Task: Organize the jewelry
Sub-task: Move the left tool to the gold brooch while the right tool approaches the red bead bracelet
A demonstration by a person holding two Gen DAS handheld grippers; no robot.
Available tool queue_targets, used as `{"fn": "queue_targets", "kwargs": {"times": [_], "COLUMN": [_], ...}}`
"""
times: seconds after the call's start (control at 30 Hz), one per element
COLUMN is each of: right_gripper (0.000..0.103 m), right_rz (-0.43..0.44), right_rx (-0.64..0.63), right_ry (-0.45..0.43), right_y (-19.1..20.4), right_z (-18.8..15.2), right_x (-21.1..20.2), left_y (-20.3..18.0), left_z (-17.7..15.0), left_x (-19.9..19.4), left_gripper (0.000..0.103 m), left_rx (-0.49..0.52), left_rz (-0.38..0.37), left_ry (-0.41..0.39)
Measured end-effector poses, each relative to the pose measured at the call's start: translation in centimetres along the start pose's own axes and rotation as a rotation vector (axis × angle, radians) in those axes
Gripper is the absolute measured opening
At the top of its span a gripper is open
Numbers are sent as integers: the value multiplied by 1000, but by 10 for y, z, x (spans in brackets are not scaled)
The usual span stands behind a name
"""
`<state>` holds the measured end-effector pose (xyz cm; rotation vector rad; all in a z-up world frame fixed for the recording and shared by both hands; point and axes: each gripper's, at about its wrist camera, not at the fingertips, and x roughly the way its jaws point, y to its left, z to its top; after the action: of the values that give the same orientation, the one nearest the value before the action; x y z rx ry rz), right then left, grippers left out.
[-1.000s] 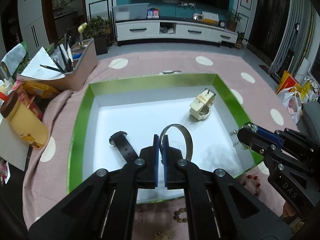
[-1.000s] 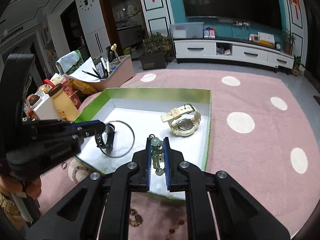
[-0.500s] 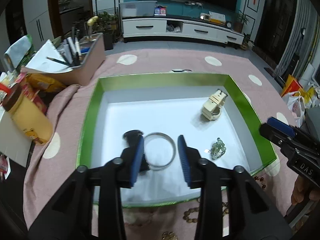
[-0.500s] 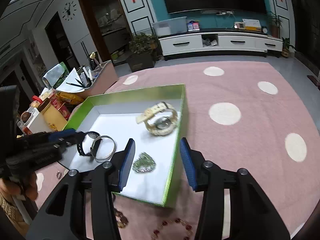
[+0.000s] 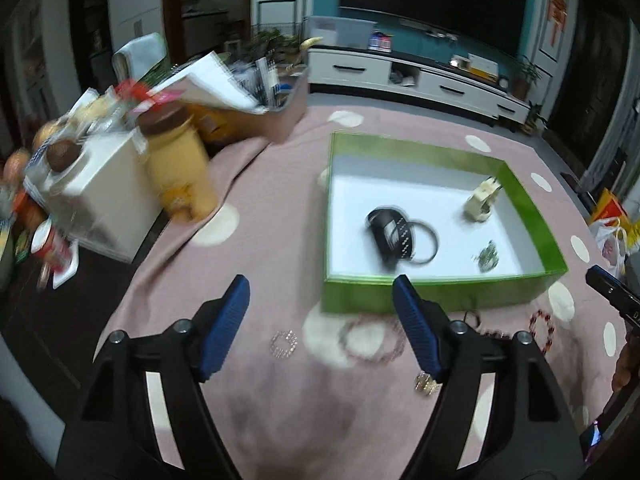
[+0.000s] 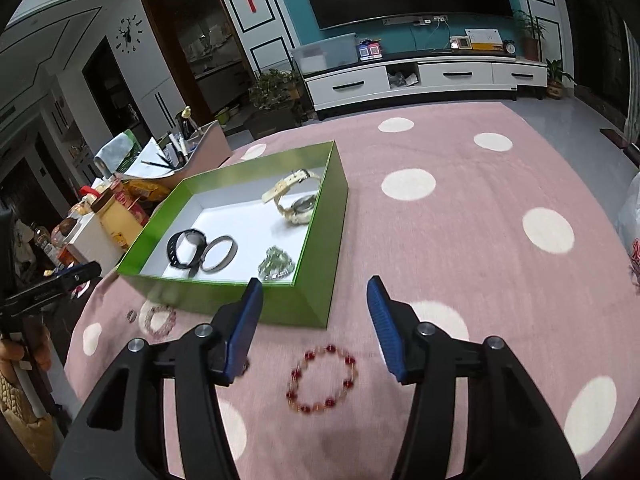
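A green box (image 5: 440,295) (image 6: 320,300) with a white floor holds a black watch (image 5: 390,234) (image 6: 182,250), a silver bangle (image 5: 426,242) (image 6: 219,254), a cream watch (image 5: 482,200) (image 6: 296,200) and a green bead piece (image 5: 488,256) (image 6: 276,266). My left gripper (image 5: 322,316) is open and empty, in front of the box's left corner. A small sparkly ring (image 5: 284,343) and a pink bead bracelet (image 5: 372,340) lie below it. My right gripper (image 6: 315,316) is open and empty above a red bead bracelet (image 6: 322,378).
A pink dotted cloth (image 6: 460,240) covers the table. A yellow jar (image 5: 180,172), a white box (image 5: 100,196) and a pen tray (image 5: 256,108) crowd the left side. A gold piece (image 5: 427,382) and a red bracelet (image 5: 542,326) lie in front of the box.
Both grippers let go of their pieces, the bangle and the green bead piece, inside the box, opened wide and drew back out to the cloth in front of it.
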<state>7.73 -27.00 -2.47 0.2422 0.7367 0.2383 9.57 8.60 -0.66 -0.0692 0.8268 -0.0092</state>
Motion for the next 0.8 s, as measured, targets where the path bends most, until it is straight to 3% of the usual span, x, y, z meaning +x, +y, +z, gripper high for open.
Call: {"fn": "queue_targets", "kwargs": {"times": [0.13,0.3,0.8], "right_gripper": [55,55,55], "right_rz": [-10,-14,8], "right_rx": [-32,-51,-105], "right_ry": [10,44,156], "right_y": [7,12,24], "right_z": [-14,-35,-81], "right_x": [-13,-21,-1], "left_y": [21,20,-62], "left_z": [-28,-58,-89], "left_x": [-10,-16,6], "left_gripper": [76,76,76], "left_rx": [-50,-47,113], "left_rz": [9,-17,-181], "left_ry": [32,77,137]}}
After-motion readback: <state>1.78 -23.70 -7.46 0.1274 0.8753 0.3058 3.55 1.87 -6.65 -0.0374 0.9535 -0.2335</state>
